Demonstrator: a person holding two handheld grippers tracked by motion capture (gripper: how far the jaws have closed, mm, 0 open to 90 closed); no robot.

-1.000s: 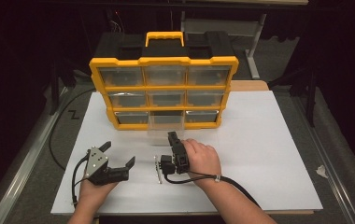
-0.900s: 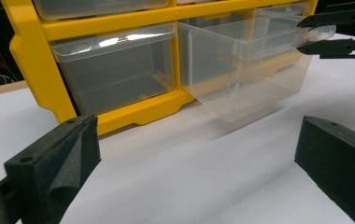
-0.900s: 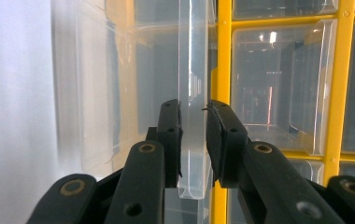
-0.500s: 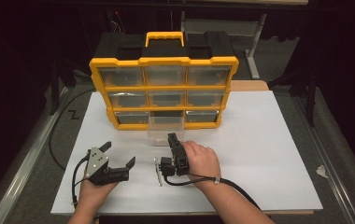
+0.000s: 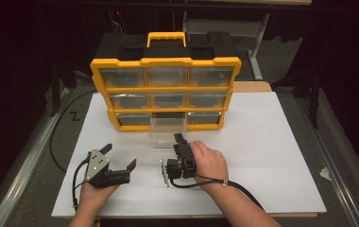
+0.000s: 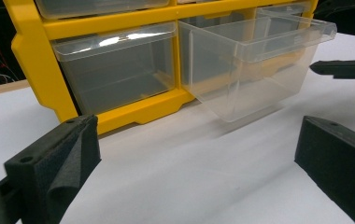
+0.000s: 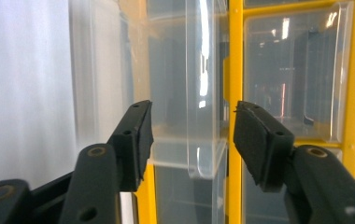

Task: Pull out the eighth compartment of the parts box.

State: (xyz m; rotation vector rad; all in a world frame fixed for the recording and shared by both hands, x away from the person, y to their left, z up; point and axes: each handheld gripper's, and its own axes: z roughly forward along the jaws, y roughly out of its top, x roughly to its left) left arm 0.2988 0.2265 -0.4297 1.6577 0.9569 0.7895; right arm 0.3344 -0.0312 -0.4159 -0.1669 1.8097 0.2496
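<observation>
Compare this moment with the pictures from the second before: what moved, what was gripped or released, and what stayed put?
The right gripper has just been opening: its fingers now stand apart on either side of the clear drawer's front lip without pressing on it, so the drawer looks released. The drawer remains pulled out of the yellow organizer's bottom row. The left gripper rests open on the white sheet, unmoved, as is the organizer.

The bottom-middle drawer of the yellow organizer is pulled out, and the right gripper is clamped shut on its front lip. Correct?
Not quite. The bottom-middle drawer of the yellow organizer is pulled out, but the right gripper is not clamped: its jaws have just been opening, and the right gripper view shows the drawer's front lip between them with gaps on both sides.
</observation>
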